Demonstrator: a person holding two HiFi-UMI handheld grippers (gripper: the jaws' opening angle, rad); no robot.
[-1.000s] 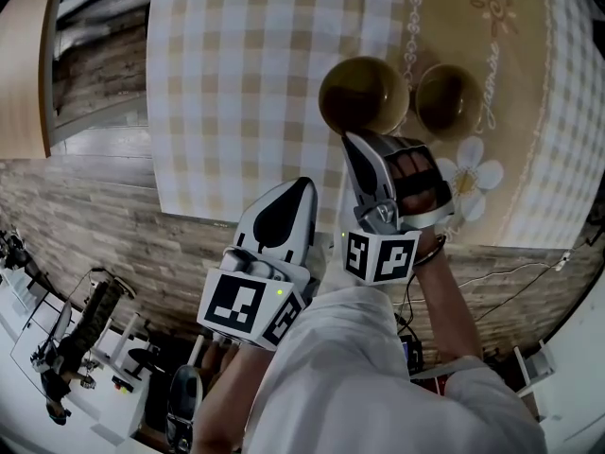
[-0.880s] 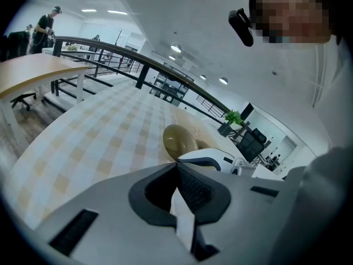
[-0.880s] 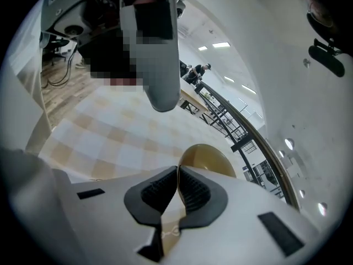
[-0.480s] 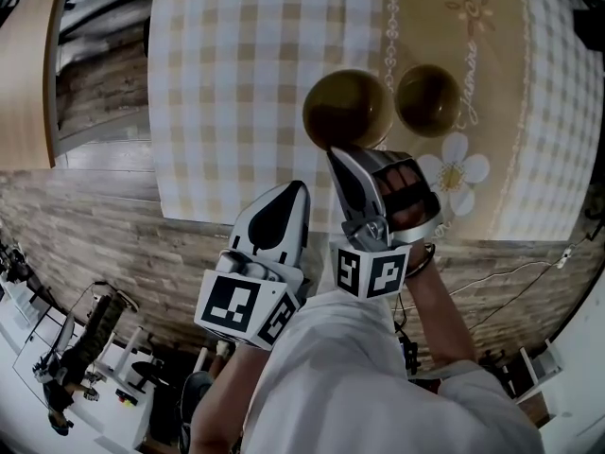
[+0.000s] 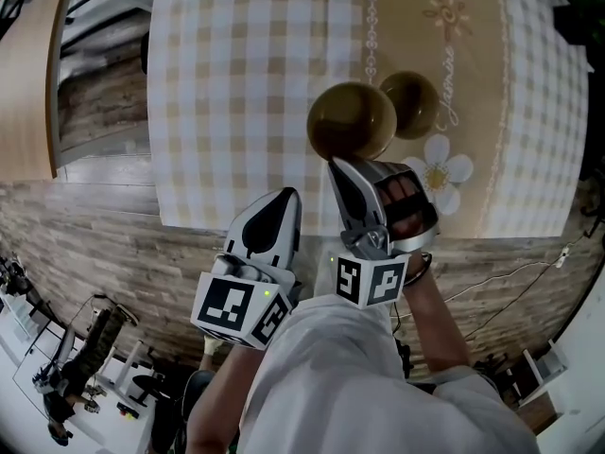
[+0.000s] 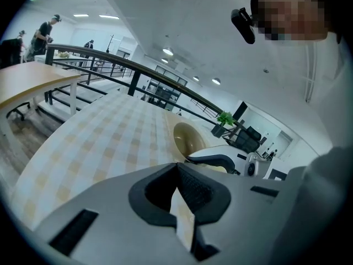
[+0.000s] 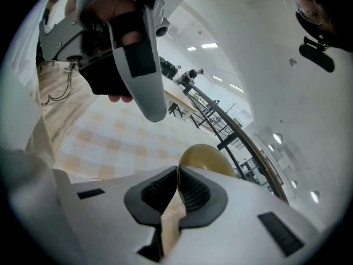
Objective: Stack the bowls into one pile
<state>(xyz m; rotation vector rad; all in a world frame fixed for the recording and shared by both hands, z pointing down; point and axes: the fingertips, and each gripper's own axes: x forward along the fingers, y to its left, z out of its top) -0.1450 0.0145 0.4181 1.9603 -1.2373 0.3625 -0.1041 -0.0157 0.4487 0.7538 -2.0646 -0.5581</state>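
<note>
The nearer bowl (image 5: 352, 121), glossy olive-brown, hangs tilted, its rim at 6 o'clock pinched by the right gripper (image 5: 337, 163). The other bowl (image 5: 416, 105), matching, stands upright at its 2 o'clock.

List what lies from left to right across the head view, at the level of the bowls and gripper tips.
Wooden tabletop → left gripper → held bowl, gripped at its near rim by the right gripper → second bowl.

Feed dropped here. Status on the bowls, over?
Left tongs shut, empty. Right tongs shut on near bowl rim. Second bowl alongside, not yet stacked. Nothing in the way.
</note>
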